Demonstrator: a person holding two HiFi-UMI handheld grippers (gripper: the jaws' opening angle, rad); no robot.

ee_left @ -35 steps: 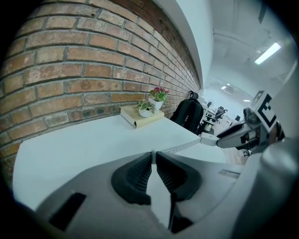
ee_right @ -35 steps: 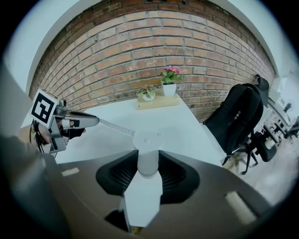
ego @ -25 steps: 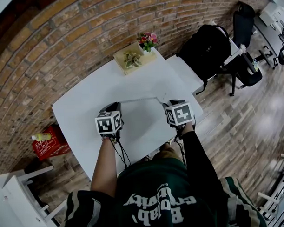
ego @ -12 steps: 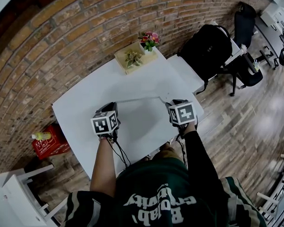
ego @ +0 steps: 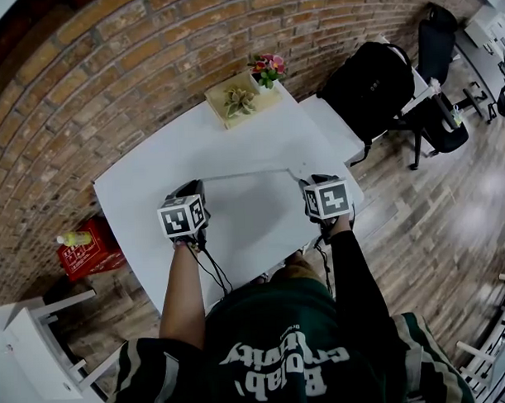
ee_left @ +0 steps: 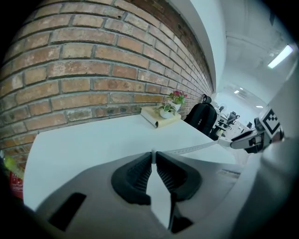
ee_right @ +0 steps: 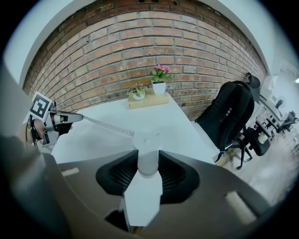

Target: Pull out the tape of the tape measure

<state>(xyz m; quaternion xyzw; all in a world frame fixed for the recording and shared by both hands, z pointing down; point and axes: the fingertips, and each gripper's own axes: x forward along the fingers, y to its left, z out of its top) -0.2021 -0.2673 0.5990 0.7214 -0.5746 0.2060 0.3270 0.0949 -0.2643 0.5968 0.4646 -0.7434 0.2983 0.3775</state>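
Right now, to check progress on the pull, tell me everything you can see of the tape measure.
The tape measure is white, rounded and plastic-looking, clamped in the right gripper. Its narrow pale tape, marked with dark graduations, runs out straight over the white table to the left gripper, which is shut on its end.

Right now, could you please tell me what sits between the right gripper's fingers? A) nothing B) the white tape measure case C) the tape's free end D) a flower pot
B: the right gripper is shut on the white tape measure case, whose tape runs to the left gripper.
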